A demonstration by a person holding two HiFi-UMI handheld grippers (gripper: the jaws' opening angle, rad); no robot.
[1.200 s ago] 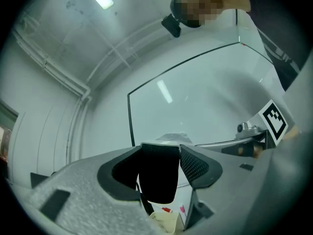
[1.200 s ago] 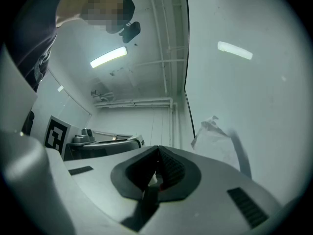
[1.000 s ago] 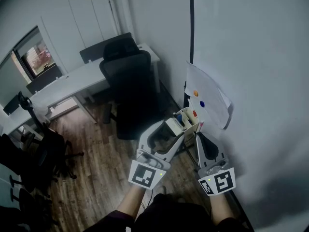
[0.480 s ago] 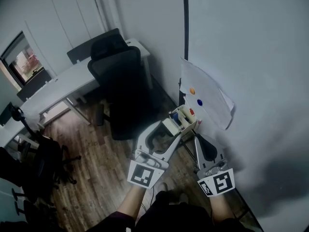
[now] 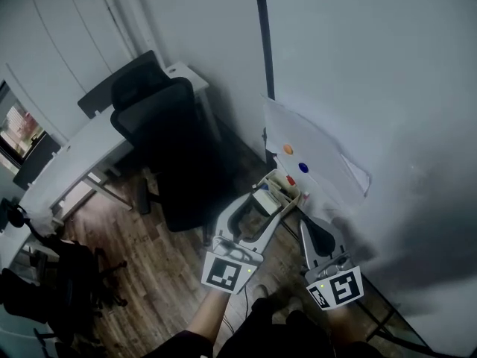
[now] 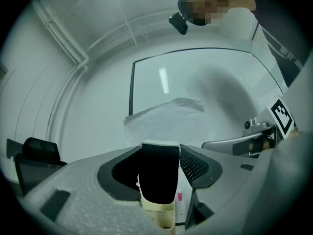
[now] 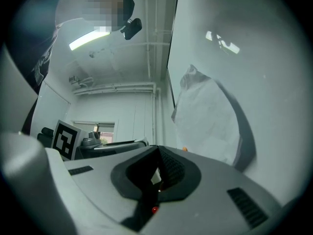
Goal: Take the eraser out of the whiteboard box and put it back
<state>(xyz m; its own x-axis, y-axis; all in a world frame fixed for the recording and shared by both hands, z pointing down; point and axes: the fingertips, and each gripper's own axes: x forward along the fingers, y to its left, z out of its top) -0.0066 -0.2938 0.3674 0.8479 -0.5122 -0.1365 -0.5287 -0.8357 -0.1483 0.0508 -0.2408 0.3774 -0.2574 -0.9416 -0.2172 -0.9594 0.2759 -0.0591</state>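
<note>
Head view: we look from above, steeply down whiteboard (image 5: 373,88) to wooden floor (image 5: 149,274), at mid distance. Left gripper view: we sit behind own jaws, facing whiteboard, tilted up, very near whiteboard box (image 6: 164,213). Right gripper view: alike, aimed up toward ceiling (image 7: 117,67). All three share paper sheet (image 5: 328,162) on whiteboard.

A black office chair (image 5: 168,151) stood on the wooden floor (image 5: 149,274), just beside the near edge of a white desk (image 5: 82,151). A second dark chair (image 5: 123,88) sat at the desk's far edge. On the whiteboard (image 5: 373,66), near its black left edge, hung a creased paper sheet (image 5: 320,151), with an orange magnet (image 5: 288,149) and a blue magnet (image 5: 303,168) by the sheet's lower left corner.
</note>
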